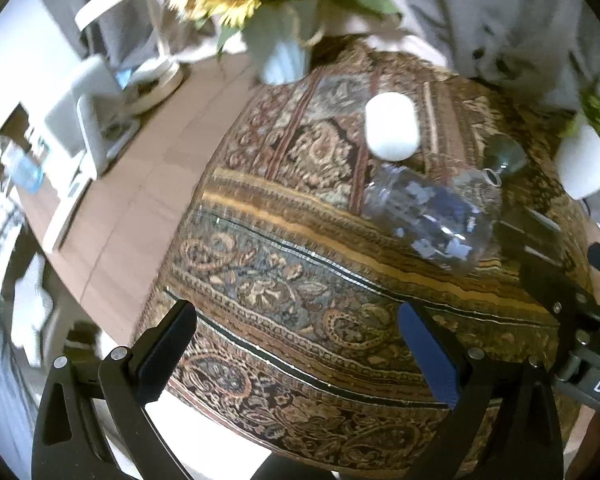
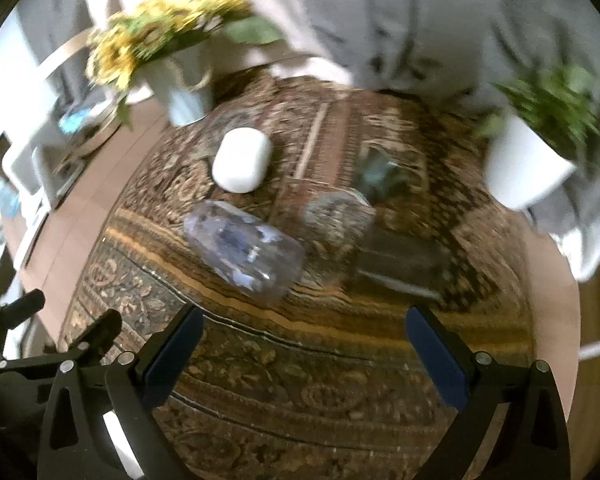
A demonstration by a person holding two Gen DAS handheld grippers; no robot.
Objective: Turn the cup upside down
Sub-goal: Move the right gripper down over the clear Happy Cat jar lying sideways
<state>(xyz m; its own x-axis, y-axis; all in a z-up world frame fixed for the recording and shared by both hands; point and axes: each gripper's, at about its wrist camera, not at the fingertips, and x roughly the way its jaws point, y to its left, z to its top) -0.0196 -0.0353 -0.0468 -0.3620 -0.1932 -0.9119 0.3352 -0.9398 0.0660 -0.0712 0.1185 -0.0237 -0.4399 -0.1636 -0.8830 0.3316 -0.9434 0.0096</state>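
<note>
A white cup (image 1: 392, 126) stands on the patterned cloth (image 1: 300, 280), flat closed end up; it also shows in the right wrist view (image 2: 242, 165). My left gripper (image 1: 296, 344) is open and empty, low over the cloth's near edge, well short of the cup. My right gripper (image 2: 304, 350) is open and empty, also near the front of the cloth. The right gripper's body (image 1: 572, 300) shows at the right edge of the left wrist view.
A clear plastic bottle (image 1: 432, 216) lies on its side in front of the cup (image 2: 246, 252). A glass (image 2: 340, 216) and a dark flat object (image 2: 404, 264) sit to its right. A sunflower vase (image 1: 284, 48) and a white plant pot (image 2: 520, 172) stand behind.
</note>
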